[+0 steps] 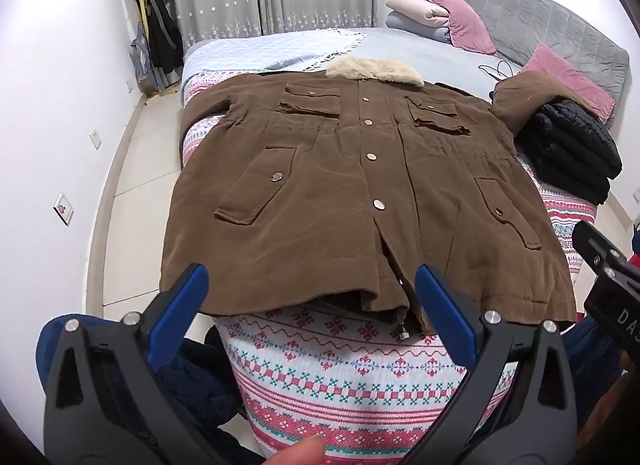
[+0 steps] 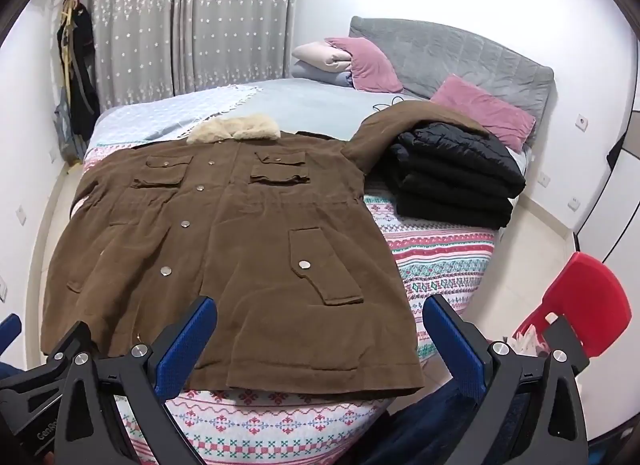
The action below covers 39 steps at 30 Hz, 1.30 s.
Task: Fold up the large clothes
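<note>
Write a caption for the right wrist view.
Open right gripper hovers over a brown coat spread flat on the bed.

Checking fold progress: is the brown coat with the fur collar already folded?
No: the brown button-front coat with the cream fur collar lies spread flat, front up, on the patterned bedspread.

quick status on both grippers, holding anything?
Left gripper: open, fingers spread wide, holding nothing, above the hem of the brown coat.
Right gripper: open, fingers spread wide, holding nothing, also over the coat hem.
</note>
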Motion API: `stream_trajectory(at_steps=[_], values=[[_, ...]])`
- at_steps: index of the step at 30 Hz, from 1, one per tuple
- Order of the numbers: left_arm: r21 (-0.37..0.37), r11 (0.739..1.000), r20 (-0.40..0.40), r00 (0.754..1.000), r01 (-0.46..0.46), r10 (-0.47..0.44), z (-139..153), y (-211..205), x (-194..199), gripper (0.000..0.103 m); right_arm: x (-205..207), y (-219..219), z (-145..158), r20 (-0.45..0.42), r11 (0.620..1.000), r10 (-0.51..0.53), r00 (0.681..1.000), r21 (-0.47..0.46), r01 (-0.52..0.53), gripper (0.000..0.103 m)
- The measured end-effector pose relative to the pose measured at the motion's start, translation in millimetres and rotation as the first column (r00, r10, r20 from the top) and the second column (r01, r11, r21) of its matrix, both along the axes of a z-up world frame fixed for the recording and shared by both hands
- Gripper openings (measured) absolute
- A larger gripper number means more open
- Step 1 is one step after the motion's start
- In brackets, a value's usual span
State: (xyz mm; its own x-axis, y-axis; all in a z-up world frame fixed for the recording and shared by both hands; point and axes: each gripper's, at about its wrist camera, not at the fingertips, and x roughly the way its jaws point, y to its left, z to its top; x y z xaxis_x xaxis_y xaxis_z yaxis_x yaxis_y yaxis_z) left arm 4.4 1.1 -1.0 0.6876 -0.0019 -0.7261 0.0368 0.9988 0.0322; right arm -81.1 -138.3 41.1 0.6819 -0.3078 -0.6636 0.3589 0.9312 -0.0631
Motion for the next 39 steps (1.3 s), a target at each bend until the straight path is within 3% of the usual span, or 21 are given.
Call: stream_trajectory(at_steps=[15,28,33,39], values=[[-0.012,1.000,-0.012,1.000,0.024,-0.024,-2.2,-8.2,1.3,0.103,-1.7,-6.3,4.3,0.015,0.998,-0.060,0.998,-0.015,0.060,0.103],[0.057,0.998,-0.042,0.999,0.033,-0.031,-5.2,-13.1,3.7,0.103,-0.2,-8.9,0.6,0.019,0.998,-0.064,0.998,0.021,0.064,0.103],[0.048,0.998,-0.014,0.999,0.035,-0.034,-5.4,-13.5,3.0,0.103,-0.2,-9.6,-0.8,0.000,0.998,-0.064,0.998,0.024,0.064,0.103],[0.088,0.996,0.045,0.998,0.028,-0.032,-5.8,-16.3,2.3,0.103,0.0,-8.4,-1.4,-0.001,0.997,-0.074,0.997,-0.009,0.074,0.103]])
